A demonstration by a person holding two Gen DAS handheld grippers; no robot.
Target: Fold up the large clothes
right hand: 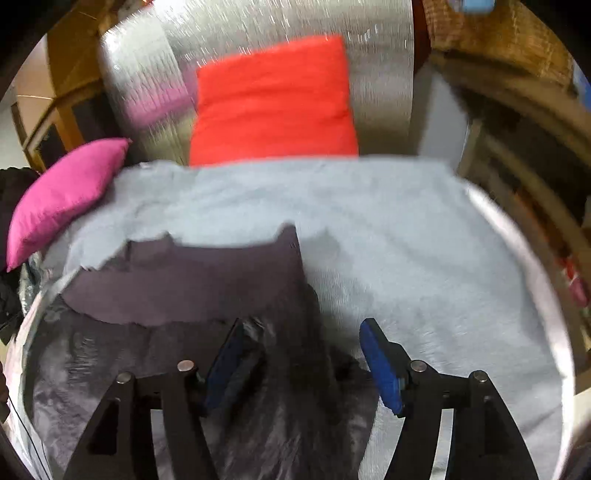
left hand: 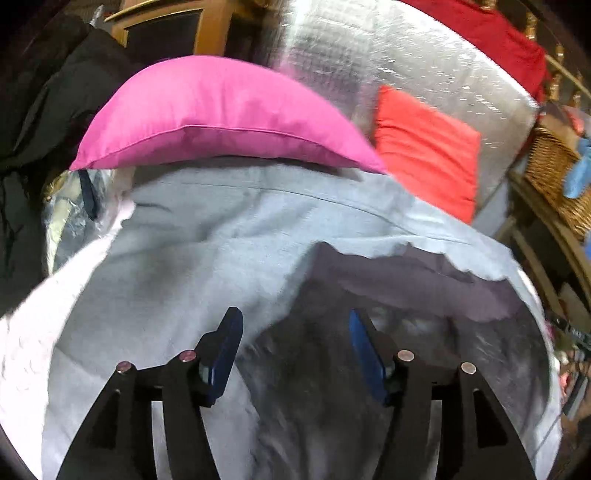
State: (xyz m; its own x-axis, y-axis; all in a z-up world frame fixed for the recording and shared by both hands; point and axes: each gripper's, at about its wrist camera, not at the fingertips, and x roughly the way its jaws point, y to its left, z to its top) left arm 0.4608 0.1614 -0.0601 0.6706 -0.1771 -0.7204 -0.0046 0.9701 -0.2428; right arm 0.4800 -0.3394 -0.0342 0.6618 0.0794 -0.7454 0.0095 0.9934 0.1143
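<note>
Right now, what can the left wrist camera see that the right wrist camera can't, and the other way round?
Only the left wrist view shows the red cloth on top of the silver backrest, plus dark clothing heaped at far left. Only the right wrist view shows the pale blue sheet's wide bare stretch on the right. Both show the pink cushion, red cushion, dark garment, wicker basket and open blue-padded fingers.

Matt dark cloth garment (right hand: 192,284) on fuzzy pale-blue blanket (right hand: 388,229); glossy silver foil backing (left hand: 388,55)
</note>
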